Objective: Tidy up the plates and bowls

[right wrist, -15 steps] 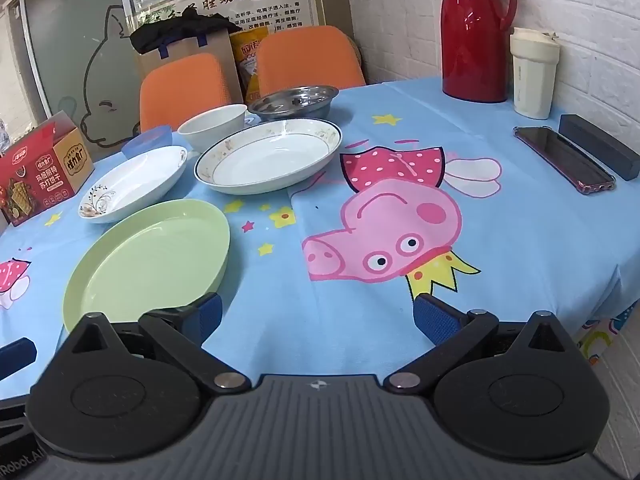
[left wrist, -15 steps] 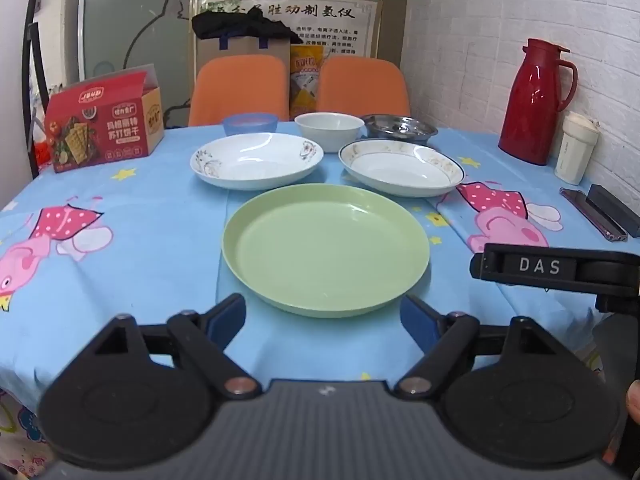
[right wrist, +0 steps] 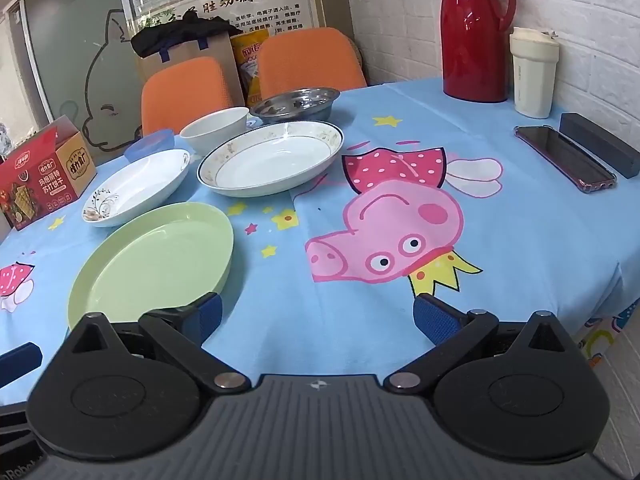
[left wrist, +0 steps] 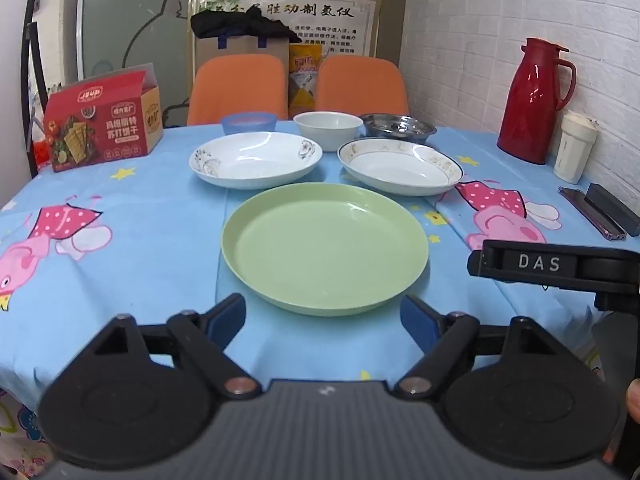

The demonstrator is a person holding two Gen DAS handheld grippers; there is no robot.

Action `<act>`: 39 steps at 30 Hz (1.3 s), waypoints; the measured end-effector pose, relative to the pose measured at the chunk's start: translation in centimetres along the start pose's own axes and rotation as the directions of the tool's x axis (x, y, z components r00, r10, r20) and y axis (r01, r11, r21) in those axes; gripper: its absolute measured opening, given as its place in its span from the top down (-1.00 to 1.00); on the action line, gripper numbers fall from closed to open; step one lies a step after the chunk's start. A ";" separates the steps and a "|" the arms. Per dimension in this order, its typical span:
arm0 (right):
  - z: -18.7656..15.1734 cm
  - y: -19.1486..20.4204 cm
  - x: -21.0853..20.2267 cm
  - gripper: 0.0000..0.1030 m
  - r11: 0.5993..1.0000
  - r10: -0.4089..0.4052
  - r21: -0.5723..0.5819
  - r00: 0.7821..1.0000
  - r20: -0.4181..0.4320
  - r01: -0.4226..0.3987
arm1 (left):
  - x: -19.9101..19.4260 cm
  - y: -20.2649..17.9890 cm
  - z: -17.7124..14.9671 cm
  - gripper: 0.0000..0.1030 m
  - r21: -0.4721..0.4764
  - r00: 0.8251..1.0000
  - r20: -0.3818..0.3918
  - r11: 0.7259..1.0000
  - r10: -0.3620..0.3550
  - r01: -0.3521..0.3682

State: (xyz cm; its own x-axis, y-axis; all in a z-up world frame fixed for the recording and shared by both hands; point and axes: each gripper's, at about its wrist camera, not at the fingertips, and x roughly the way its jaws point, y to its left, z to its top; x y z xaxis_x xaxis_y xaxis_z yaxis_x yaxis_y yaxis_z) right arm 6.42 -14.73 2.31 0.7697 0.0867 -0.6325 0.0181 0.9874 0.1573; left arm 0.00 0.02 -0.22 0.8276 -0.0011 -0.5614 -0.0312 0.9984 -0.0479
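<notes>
Three plates point(left wrist: 325, 248), four bowls point(left wrist: 328, 130)

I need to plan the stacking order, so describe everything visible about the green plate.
The green plate is the largest dish, round, pale green, with a matte plastic look, a wide flat well and a low raised rim. It is empty and looks clean. It lies flat and right side up on the blue cartoon tablecloth, nearest the table's front edge, in front of the two white plates and apart from both. Nothing touches it except the cloth. The left gripper is open just before its near rim.
</notes>
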 end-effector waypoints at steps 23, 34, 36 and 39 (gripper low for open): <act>-0.1 0.5 0.0 -1.00 1.000 0.012 -0.002 1.000 -0.002 -0.012 | -0.3 -0.2 0.2 -0.61 0.004 1.000 -0.003 1.000 -0.010 0.010; 0.0 0.5 -0.1 -1.00 1.000 0.015 -0.005 1.000 -0.002 -0.015 | -0.3 -0.1 0.3 -0.61 0.003 1.000 -0.004 1.000 -0.011 0.011; 0.1 0.6 -0.1 -1.00 1.000 0.015 -0.007 1.000 -0.003 -0.015 | -0.3 -0.1 0.3 -0.61 0.003 1.000 -0.004 1.000 -0.011 0.011; 0.1 0.7 -0.1 -1.00 1.000 0.018 -0.011 1.000 -0.004 -0.018 | -0.3 -0.1 0.3 -0.61 0.000 1.000 -0.004 1.000 -0.010 0.010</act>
State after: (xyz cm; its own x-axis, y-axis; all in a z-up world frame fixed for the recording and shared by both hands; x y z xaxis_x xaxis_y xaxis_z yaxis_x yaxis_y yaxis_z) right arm 6.44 -14.07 2.57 0.7672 0.1048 -0.6328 -0.0027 0.9871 0.1602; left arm -0.03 -0.01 0.22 0.8255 -0.0117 -0.5643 -0.0228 0.9983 -0.0541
